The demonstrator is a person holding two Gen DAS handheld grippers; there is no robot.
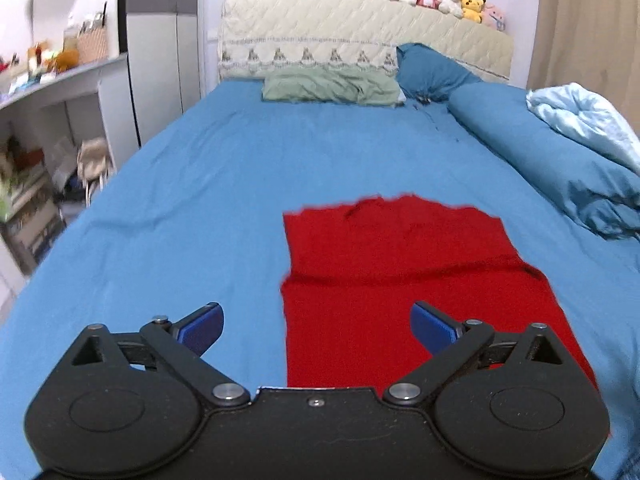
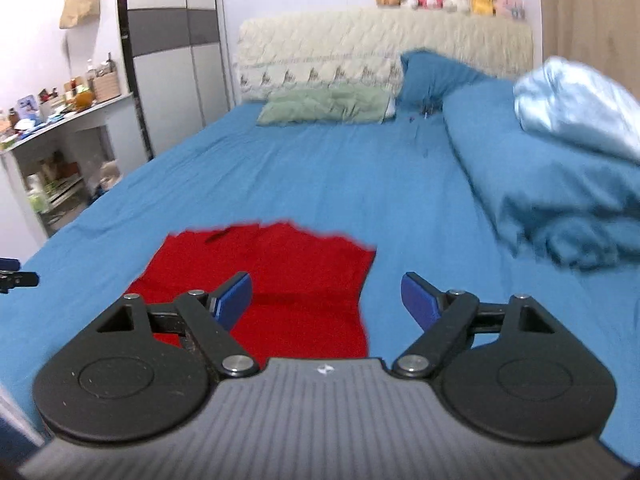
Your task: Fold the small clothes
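Observation:
A red garment lies flat on the blue bed sheet, folded into a rough rectangle with a crease across its middle. My left gripper is open and empty, held above the garment's near left edge. In the right wrist view the red garment lies ahead and to the left. My right gripper is open and empty, held above the garment's near right edge. The tip of the left gripper shows at the far left of that view.
A rolled blue duvet with a light blue blanket lies along the bed's right side. A green pillow and a blue pillow rest at the headboard. A cluttered desk stands left of the bed.

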